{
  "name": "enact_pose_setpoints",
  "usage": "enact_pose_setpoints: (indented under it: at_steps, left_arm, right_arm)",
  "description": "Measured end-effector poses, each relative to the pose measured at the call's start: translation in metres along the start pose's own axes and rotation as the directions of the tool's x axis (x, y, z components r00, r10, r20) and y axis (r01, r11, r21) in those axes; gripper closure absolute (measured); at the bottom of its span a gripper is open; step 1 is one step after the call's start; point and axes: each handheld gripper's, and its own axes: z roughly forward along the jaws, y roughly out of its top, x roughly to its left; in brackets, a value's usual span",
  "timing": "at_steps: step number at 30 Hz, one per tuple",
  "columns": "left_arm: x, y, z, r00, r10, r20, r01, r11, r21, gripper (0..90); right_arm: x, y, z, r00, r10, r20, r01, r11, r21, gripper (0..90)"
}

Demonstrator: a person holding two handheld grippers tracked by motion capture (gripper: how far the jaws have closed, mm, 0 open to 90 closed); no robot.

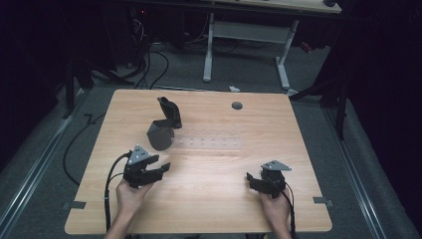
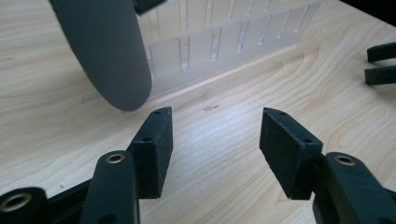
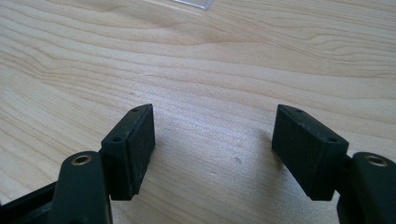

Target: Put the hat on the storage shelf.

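Note:
A dark grey cone-like piece [image 1: 160, 135] stands on the wooden table [image 1: 209, 199] left of centre, with a black curved part [image 1: 170, 112] rising behind it. A clear slotted plastic rack [image 1: 211, 142] lies flat to its right. My left gripper [image 1: 161, 164] sits just in front of the grey piece, open and holding nothing. In the left gripper view the grey piece [image 2: 107, 51] and the rack [image 2: 224, 42] lie just beyond my open left gripper [image 2: 215, 140]. My right gripper [image 1: 250, 180] rests at the front right, open over bare wood [image 3: 212, 140].
A round cable hole [image 1: 237, 105] sits near the table's far edge. Beyond the table stand another desk's white legs [image 1: 209, 50] and floor cables [image 1: 149, 64]. The other gripper's jaw tips [image 2: 380, 65] show at the right edge of the left gripper view.

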Motion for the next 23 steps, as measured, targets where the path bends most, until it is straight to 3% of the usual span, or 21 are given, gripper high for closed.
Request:
enact_pose_setpoints:
  at_steps: [6,10,14,17,21,23]
  left_arm:
    - [0.008,-0.021,0.012,0.9973,0.047,-0.057,-0.044,0.9977,0.051,42.6]
    - [0.016,-0.031,0.021,0.9943,0.052,-0.093,-0.044,0.9957,0.081,41.3]
    - [0.019,-0.038,0.028,0.9870,0.103,-0.124,-0.090,0.9906,0.103,39.7]
    - [0.020,-0.046,0.033,0.9771,0.155,-0.146,-0.136,0.9822,0.129,37.8]
    - [0.024,-0.049,0.029,0.9854,0.109,-0.131,-0.099,0.9918,0.080,36.6]
    - [0.025,-0.050,0.028,0.9862,0.108,-0.125,-0.101,0.9930,0.060,36.3]
  right_arm:
    - [0.000,0.000,0.000,1.0000,0.000,0.000,0.000,1.000,0.000,30.3]
    - [0.000,0.000,0.000,1.0000,0.000,0.000,0.000,1.000,0.000,30.3]
    - [0.000,0.000,0.000,1.0000,-0.002,0.001,0.002,1.000,0.000,30.3]
    - [0.000,0.000,0.000,1.0000,-0.001,0.000,0.001,1.000,0.001,30.3]
    - [0.000,0.000,0.000,1.0000,-0.001,0.001,0.001,1.000,0.000,30.3]
    - [0.000,0.000,0.000,1.0000,-0.001,0.001,0.001,1.000,0.000,30.3]
